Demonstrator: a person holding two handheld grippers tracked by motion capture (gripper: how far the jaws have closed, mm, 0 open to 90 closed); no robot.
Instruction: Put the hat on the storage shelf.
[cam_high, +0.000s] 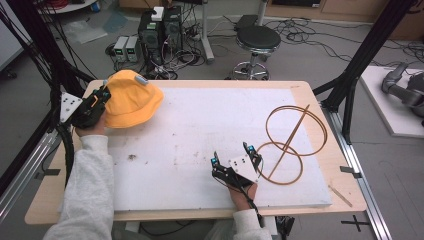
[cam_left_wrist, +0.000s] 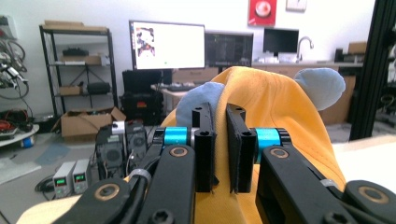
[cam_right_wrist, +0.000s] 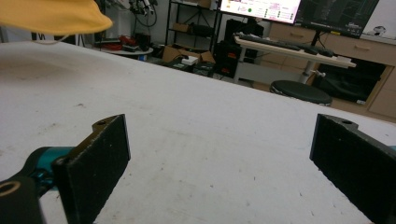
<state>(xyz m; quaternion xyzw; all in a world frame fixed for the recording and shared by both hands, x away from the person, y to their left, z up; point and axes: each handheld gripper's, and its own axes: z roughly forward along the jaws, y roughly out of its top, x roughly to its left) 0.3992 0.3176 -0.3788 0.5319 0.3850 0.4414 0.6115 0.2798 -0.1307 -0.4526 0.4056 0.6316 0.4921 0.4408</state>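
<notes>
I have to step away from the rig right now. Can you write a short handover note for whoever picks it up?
Left gripper: shut on the brim of the yellow hat, at the table's far left corner.
Right gripper: open, holding nothing, low over the white board, just left of the wooden ring stand.
Done: hat is gripped.
Left: likely carrying the hat to wherever it goes, perhaps the stand; the right gripper is free to help.

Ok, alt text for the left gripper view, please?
The left gripper has its two black jaws shut on the brim of a yellow hat with blue ears. Behind are monitors and shelves.
</notes>
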